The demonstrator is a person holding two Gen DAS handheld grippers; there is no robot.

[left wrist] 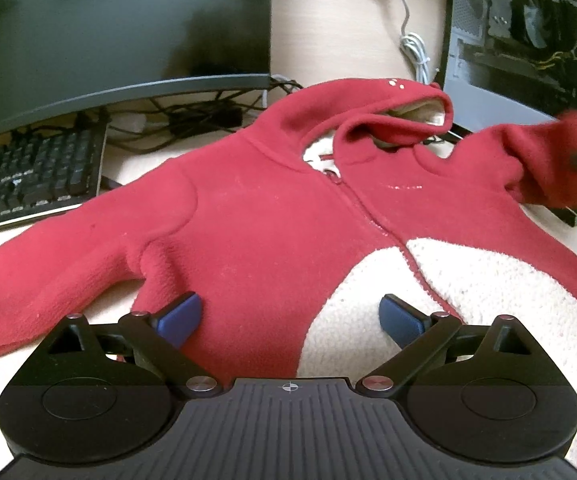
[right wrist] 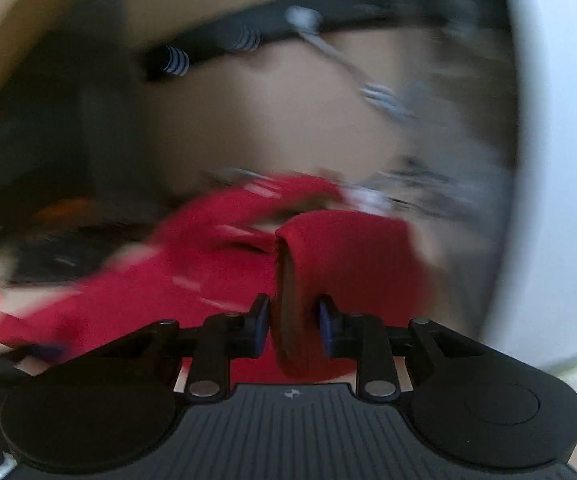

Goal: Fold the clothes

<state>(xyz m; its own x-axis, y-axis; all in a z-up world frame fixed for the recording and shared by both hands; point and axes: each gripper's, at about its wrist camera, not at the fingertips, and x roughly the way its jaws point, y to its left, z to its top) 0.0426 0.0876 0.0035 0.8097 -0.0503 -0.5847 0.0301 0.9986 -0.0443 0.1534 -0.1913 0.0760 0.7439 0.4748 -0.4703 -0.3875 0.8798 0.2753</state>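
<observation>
A small red fleece hooded jacket (left wrist: 256, 216) with a cream belly patch lies face up on the desk, zipper closed, hood toward the back. My left gripper (left wrist: 290, 318) is open, its blue pads hovering over the jacket's lower front. Its left sleeve (left wrist: 48, 272) lies stretched out flat. My right gripper (right wrist: 294, 324) is shut on the cuff of the right sleeve (right wrist: 348, 252) and holds it lifted; the right wrist view is motion-blurred. In the left wrist view that raised sleeve (left wrist: 544, 164) shows at the far right, with the right gripper mostly hidden in it.
A black keyboard (left wrist: 28, 176) and a dark monitor (left wrist: 108, 28) stand at the back left. Tangled cables (left wrist: 192, 116) lie behind the jacket. A computer case (left wrist: 528, 40) stands at the back right, with a white cable (left wrist: 412, 44) on the wall.
</observation>
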